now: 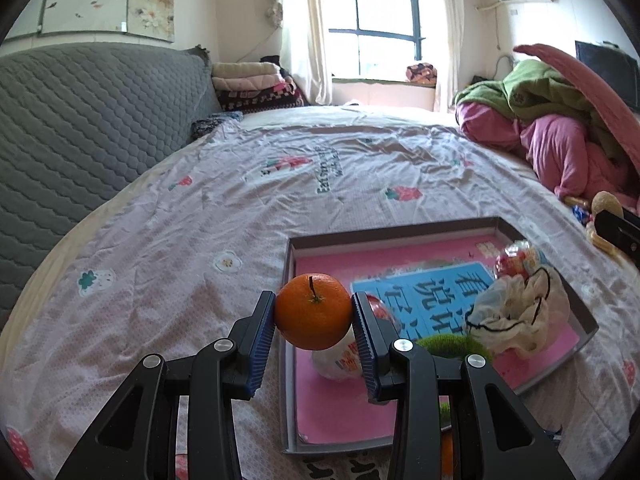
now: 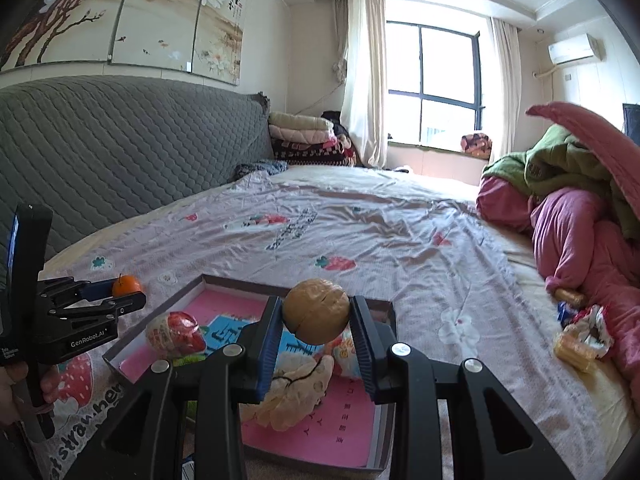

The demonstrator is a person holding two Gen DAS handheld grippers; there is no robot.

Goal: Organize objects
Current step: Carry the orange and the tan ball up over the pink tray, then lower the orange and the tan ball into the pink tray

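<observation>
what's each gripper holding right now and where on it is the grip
The left gripper pinches an orange by its two sides, stem up. The right gripper pinches a round tan walnut-like ball by its sides.

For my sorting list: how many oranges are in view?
1 sure: the orange in the left gripper, above the box edge. An orange patch behind its finger may be another.

**Readable print on the bed and the tools**

The left gripper (image 2: 120, 300) bears "GenRobot.AI" in white on its black body. The bedsheet (image 2: 360, 240) shows "straw" in dark letters by a strawberry print, and "Eat" begins a line further up it. The pink sheet lining the box (image 1: 500, 226) carries large dark Chinese characters on a blue panel, too partly covered to give in full.
</observation>
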